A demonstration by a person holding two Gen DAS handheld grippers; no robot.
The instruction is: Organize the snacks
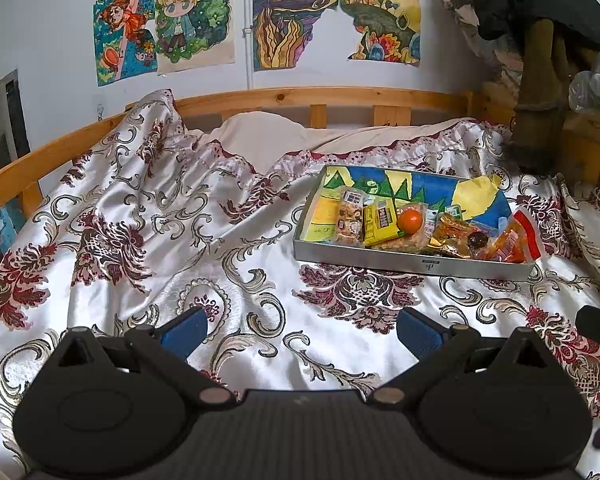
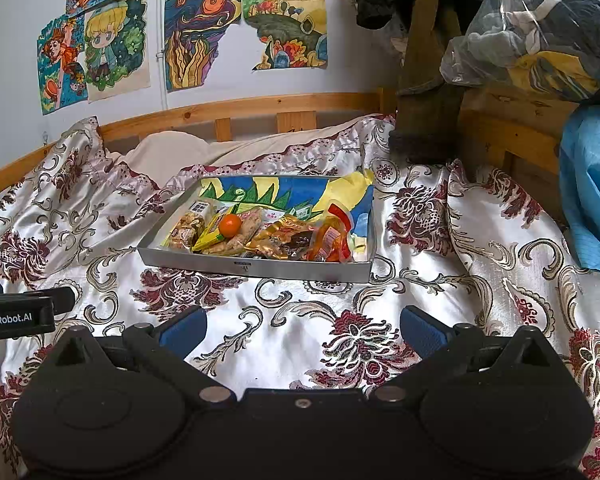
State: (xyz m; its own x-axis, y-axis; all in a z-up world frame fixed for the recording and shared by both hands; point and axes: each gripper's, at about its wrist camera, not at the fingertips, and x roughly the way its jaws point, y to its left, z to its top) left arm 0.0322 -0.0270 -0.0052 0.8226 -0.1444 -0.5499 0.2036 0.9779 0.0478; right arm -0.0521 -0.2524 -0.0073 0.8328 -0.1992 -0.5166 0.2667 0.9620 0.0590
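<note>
Both claws spread, empty: left gripper [image 1: 302,330], right gripper [image 2: 302,328] above bedspread [image 1: 140,240]. Snacks [image 1: 420,228] piled in tray [image 1: 380,258].

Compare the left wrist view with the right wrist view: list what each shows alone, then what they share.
Left wrist only: a framed dark picture at the left edge. Right wrist only: a blue sheet and a clear bag of clothes. Both: the snack tray with the orange fruit, and each hand-held gripper open, left, right.
</note>
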